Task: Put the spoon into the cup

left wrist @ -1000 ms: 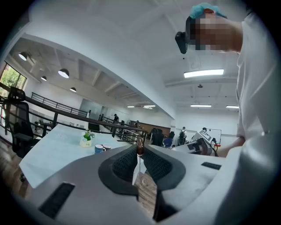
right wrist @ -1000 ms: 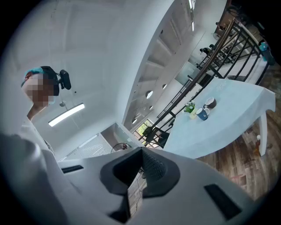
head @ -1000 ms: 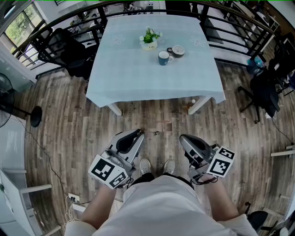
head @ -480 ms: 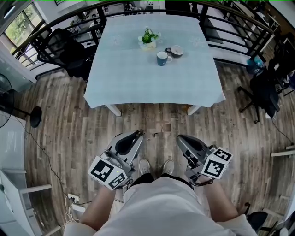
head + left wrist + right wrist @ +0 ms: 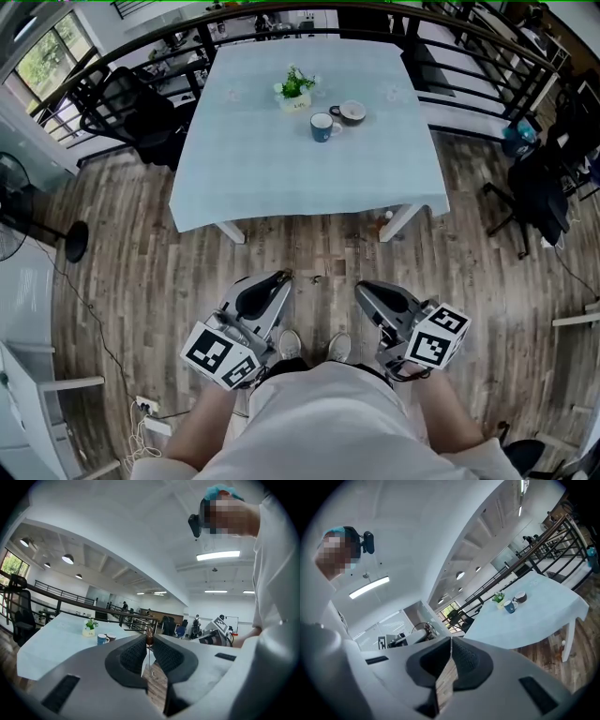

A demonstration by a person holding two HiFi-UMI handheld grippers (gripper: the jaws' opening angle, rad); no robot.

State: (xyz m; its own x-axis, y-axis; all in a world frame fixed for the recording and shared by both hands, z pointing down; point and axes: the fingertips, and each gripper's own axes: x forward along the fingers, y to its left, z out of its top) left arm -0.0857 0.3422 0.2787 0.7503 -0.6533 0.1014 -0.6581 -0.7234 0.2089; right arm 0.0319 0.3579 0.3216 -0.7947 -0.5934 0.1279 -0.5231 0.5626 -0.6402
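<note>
A blue cup (image 5: 321, 127) stands on the far table with the pale blue cloth (image 5: 281, 178), next to a brown, white-lined cup (image 5: 352, 112). No spoon is clear enough to make out at this distance. Both grippers are low over the wooden floor, close to my body and well short of the table. The left gripper (image 5: 279, 277) has its jaws closed together, and so does the right gripper (image 5: 361, 289). In the left gripper view the blue cup (image 5: 102, 639) is small beyond the gripper (image 5: 149, 637). The right gripper view shows the cup (image 5: 509, 606) far past the gripper (image 5: 451, 639).
A small potted plant (image 5: 295, 92) sits just behind the cups. A black railing (image 5: 141, 66) runs round the table's far sides, with a black office chair (image 5: 131, 103) at its left and another chair (image 5: 539, 192) at the right. A fan base (image 5: 70, 239) stands on the floor at the left.
The table and cups have slid slightly left in the head view. The right gripper has edged a little left; both stay closed and low.
</note>
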